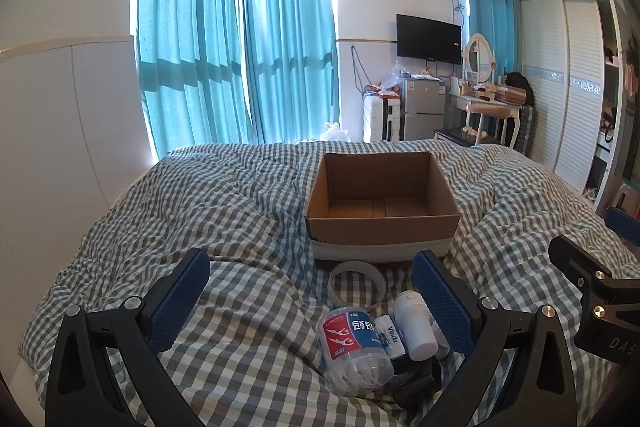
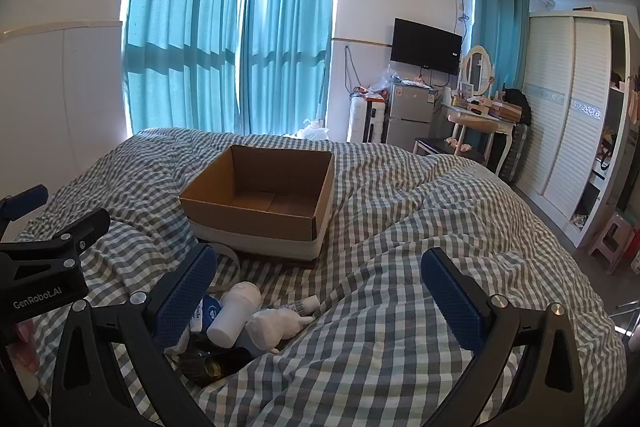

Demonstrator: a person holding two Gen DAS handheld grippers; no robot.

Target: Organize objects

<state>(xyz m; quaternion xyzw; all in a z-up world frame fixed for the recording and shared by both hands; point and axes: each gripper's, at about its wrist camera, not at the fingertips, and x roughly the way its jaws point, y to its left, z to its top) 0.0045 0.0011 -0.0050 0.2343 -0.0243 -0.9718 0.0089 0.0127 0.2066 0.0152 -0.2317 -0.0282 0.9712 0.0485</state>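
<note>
Both tools gape wide and grip nothing: the left tool (image 1: pixel 312 303) hovers right over a huddle of small items on the checked bed (image 1: pixel 240 195), a clear plastic tub (image 1: pixel 354 345) on its side, a white bottle (image 1: pixel 414 325) touching a tissue pack (image 1: pixel 390 337), a tape ring (image 1: pixel 357 285) just beyond. Off to the side, the right tool (image 2: pixel 320 295) hangs above bare quilt. Further out sits the empty cardboard box (image 1: pixel 382 203), mouth up, presumably the drop spot, so nothing's sorted yet!
</note>
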